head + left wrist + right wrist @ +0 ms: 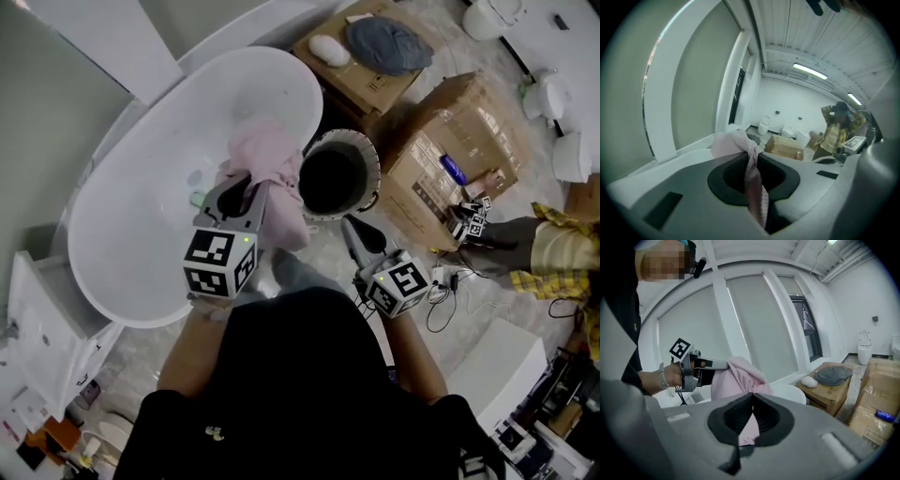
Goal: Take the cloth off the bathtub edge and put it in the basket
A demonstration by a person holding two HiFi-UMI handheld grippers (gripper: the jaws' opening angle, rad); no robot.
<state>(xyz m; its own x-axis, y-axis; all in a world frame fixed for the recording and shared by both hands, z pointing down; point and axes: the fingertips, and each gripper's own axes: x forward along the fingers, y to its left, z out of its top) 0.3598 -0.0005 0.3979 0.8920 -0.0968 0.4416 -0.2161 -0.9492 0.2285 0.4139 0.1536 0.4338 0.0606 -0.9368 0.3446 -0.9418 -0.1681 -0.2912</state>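
1. Head view: the only markings are black-and-white square patterns on both grippers. Print on the cardboard box (450,150) beyond the right gripper (351,223) is too small to read. The left gripper (244,187) has its jaws buried in the pink cloth (272,155), which hangs from them over the rim of the bathtub (141,206). The basket (349,137) stands just right of the left gripper's tips and ahead of the right gripper (its dark mouth faces up). The right gripper's tips lie just beside the cloth's hanging edge.
2. Left gripper view: the jaws stand narrow, clamped on a twisted strand of the cloth. The bulk bunches past the tips to their left, and a tail hangs back between the pads.
3. Right gripper view: the jaws are closed tip to tip. Pink shows in the slit between the pads, but whether cloth is nipped there I cannot tell. Ahead and to the left, the left gripper holds the cloth aloft.
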